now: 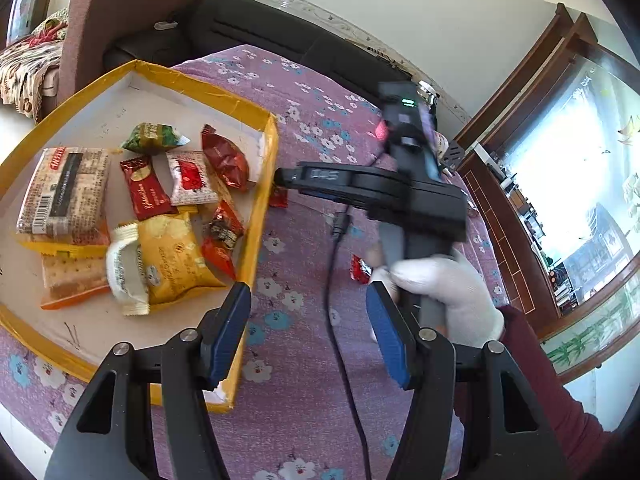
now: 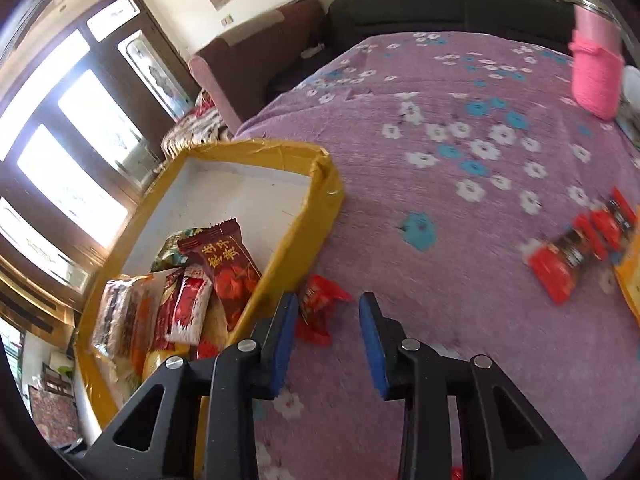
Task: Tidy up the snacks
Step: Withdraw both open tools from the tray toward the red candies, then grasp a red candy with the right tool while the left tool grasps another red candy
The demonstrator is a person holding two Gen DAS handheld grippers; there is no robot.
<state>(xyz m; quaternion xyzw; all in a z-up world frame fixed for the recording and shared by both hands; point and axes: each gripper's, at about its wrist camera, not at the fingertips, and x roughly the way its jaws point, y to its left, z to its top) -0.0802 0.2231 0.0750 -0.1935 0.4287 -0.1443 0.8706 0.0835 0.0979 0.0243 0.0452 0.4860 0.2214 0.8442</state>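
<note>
A shallow yellow-rimmed tray (image 1: 264,184) with a white floor lies at the left on a purple flowered cloth (image 1: 304,248) covering the counter. Wrapped snacks lie heaped in it: a long cracker pack (image 1: 64,192) at the left, a green packet (image 1: 154,136) at the far side, a dark red packet (image 1: 225,158), and a yellow packet (image 1: 176,256) nearer. The left claw (image 1: 308,320) hangs open and empty in the near foreground, one blue pad over the tray's near rim. To the right, a white-gloved hand (image 1: 444,288) grips the right claw's handle; its black body (image 1: 376,184) reaches left, its tip by the tray's right wall. A small red candy (image 1: 278,199) lies on the cloth just beside that wall, and another red wrapper (image 1: 360,268) lies near the glove.
</note>
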